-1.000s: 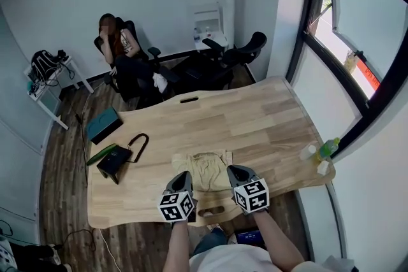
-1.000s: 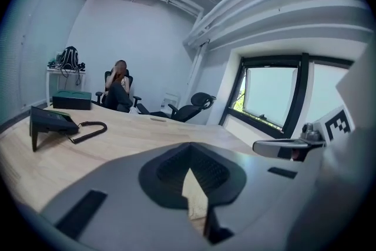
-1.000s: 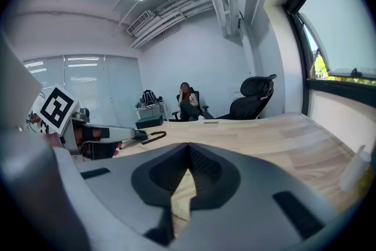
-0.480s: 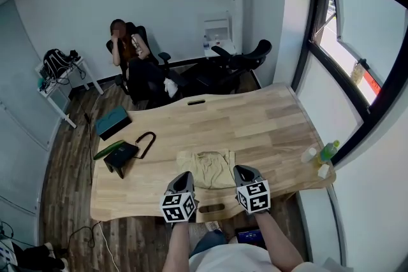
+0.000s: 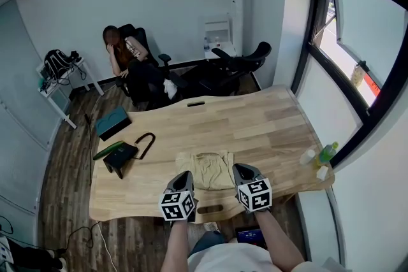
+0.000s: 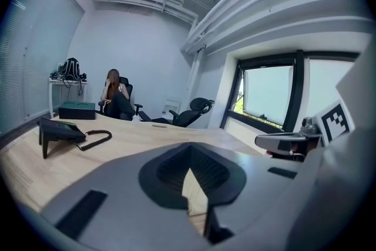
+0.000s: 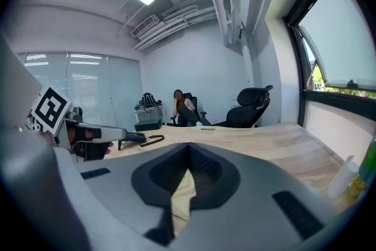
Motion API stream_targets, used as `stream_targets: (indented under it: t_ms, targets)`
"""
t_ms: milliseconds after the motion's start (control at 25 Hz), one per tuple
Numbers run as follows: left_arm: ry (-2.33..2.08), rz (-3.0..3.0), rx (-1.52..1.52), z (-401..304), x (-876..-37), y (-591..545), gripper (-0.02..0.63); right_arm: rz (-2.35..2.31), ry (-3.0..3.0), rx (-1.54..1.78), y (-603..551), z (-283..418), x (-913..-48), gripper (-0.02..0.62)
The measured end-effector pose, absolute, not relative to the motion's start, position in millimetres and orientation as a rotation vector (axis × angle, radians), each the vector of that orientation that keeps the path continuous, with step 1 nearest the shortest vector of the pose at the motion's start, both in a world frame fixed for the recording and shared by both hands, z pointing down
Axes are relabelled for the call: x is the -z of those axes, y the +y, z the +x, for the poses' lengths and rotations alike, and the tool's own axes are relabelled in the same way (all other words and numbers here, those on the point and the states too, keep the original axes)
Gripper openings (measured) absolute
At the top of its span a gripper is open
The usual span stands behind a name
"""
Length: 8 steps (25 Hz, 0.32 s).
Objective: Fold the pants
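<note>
Beige pants (image 5: 205, 169) lie in a compact, flat bundle near the front edge of the wooden table (image 5: 255, 130). My left gripper (image 5: 184, 176) sits at the bundle's near left corner and my right gripper (image 5: 239, 170) at its near right corner. Both are low over the table edge with jaws shut. In the left gripper view a sliver of the pants (image 6: 194, 194) shows just past the left gripper (image 6: 189, 164). The right gripper view shows the pants (image 7: 183, 194) the same way beyond the right gripper (image 7: 188, 161). No cloth is visibly pinched by either one.
A black stand with a looped cable (image 5: 118, 156), a green object (image 5: 105, 150) and a teal box (image 5: 113, 122) occupy the table's left end. Bottles (image 5: 328, 151) stand at the right edge by the window. A person (image 5: 127, 57) sits in a chair behind the table, beside an office chair (image 5: 236, 64).
The head view has shifted slightly. Both grippers and the pants stay where they were.
</note>
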<state>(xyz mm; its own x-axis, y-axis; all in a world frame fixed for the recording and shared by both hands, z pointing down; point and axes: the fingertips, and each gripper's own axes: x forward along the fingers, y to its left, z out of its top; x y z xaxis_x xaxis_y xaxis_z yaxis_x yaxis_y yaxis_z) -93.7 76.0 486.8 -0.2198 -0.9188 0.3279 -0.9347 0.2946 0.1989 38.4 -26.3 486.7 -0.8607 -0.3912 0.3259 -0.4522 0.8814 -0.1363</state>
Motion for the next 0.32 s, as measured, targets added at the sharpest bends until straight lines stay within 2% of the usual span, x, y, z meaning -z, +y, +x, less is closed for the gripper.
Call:
stream_targets:
  t_ms: [320]
  targets:
    - [-2.201, 1.668, -0.092, -93.2, -486.4, 69.6, 0.006, 0.621, -2.75, -0.298, -35.0, 40.6, -488.0, 0.005]
